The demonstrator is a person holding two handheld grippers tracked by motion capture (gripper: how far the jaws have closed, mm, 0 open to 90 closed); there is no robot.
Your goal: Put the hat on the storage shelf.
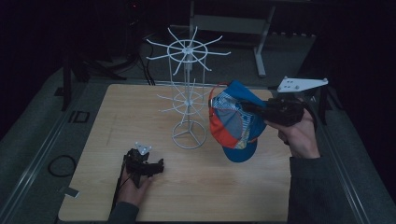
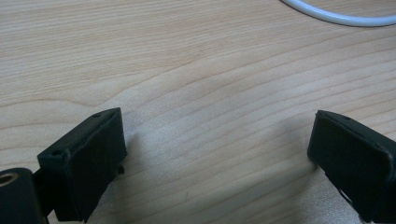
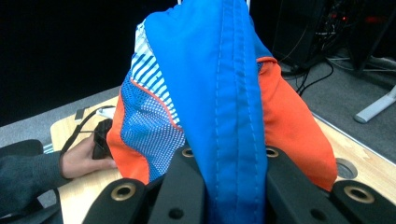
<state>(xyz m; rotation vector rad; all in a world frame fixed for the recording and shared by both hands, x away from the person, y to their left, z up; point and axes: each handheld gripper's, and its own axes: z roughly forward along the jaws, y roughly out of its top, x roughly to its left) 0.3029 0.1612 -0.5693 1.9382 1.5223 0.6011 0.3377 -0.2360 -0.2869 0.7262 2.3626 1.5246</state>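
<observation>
ok so the right gripper (image 1: 252,108), over on the right side of the high view, has its jaws clamped tight on a cap (image 1: 233,122). blue, orange, with a stripy mesh panel. in the right gripper view the two black jaws come up from the bottom centre and pinch a fold of the blue fabric (image 3: 224,93) between them, no gap at all, cloth bulging out above. the cap hangs in the air just right of the white wire rack (image 1: 188,88) in the middle of the frame, brim pointing down toward the wooden table (image 1: 233,191). can't tell if it's actually touching one of the rack's prongs or just next to them.

left gripper (image 1: 156,167) is down at the lower left of the high view, resting low on the table. its jaws are wide apart in the left gripper view, nothing between them but bare wood grain (image 2: 210,116), and a bit of the rack's white base ring (image 2: 336,17) curves across the upper right corner.
</observation>
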